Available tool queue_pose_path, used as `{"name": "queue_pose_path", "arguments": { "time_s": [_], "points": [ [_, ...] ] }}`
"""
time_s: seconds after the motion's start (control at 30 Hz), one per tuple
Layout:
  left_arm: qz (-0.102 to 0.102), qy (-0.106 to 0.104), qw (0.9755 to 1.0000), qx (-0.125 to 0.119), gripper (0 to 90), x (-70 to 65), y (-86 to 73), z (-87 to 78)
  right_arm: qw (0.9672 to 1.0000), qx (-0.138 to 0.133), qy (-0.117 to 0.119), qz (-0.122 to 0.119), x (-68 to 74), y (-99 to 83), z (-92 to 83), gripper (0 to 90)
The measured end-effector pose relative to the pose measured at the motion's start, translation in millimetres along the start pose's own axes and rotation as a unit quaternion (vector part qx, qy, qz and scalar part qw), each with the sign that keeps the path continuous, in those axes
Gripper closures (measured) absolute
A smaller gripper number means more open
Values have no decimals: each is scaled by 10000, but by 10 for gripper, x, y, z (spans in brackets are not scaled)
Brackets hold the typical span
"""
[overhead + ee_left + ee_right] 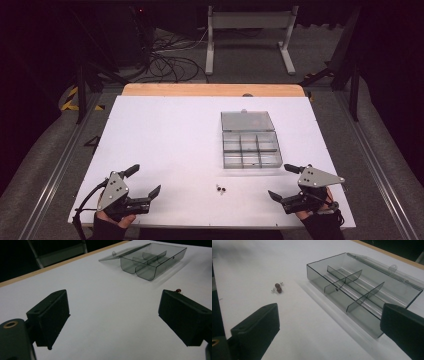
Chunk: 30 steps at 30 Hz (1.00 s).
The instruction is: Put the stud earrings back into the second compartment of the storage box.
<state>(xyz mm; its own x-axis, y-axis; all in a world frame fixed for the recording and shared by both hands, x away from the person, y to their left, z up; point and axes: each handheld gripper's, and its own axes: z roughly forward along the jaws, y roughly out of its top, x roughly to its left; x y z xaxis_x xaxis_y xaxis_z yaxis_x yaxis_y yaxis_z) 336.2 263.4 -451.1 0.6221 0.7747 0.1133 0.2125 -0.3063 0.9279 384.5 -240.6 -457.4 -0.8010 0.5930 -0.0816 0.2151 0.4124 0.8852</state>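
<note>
Across the white counter point(165, 145) I see a wooden strip along its far edge, and beyond that a dim room with a grey floor, a tangle of black cables point(170, 62) and a pale metal stand point(248, 37).

Near the front edge, between my two tools, lie two small dark red beads point(278, 288) with tiny silvery pieces beside them; from above they read as dark specks point(221, 188), and I cannot tell exactly what they are. They sit just short of the box, apart from it.

A smoky clear plastic organiser box point(250, 149) stands right of centre, its lid point(247, 120) swung open and lying flat on the far side. Thin dividers split the tray into compartments, and from my right-side camera those compartments point(362, 298) look bare.

My left hand-held gripper point(145, 181) rests at the front left corner, jaws spread wide with only counter between them. My right hand-held gripper point(284, 181) sits at the front right, jaws likewise wide apart, close to the box's near corner and holding nothing.
</note>
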Motion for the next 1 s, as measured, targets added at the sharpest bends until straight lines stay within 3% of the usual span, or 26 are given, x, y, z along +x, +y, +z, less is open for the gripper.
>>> {"name": "queue_pose_path", "arguments": {
  "time_s": [0.13,0.3,0.4,0.53,0.73,1.0],
  "points": [
    [382,130,9992,-5,109,-43,19,-23,10000,-8,5,-41,14,12,-1,30],
    [238,35,9997,-46,104,-30,21,-39,10000,7,6,-74,34,36,-6,37],
    [32,-59,9999,-76,105,-18,18,-53,10000,2,4,-80,36,40,-10,41],
    [35,-64,10000,-62,108,-16,20,-54,10000,8,10,-44,40,53,-13,45],
    [255,165,9995,-54,110,-34,24,-58,9998,137,15,-166,62,111,11,59],
    [227,153,9996,-14,116,-41,22,-46,9991,279,193,-253,100,284,82,60]
  ]
}}
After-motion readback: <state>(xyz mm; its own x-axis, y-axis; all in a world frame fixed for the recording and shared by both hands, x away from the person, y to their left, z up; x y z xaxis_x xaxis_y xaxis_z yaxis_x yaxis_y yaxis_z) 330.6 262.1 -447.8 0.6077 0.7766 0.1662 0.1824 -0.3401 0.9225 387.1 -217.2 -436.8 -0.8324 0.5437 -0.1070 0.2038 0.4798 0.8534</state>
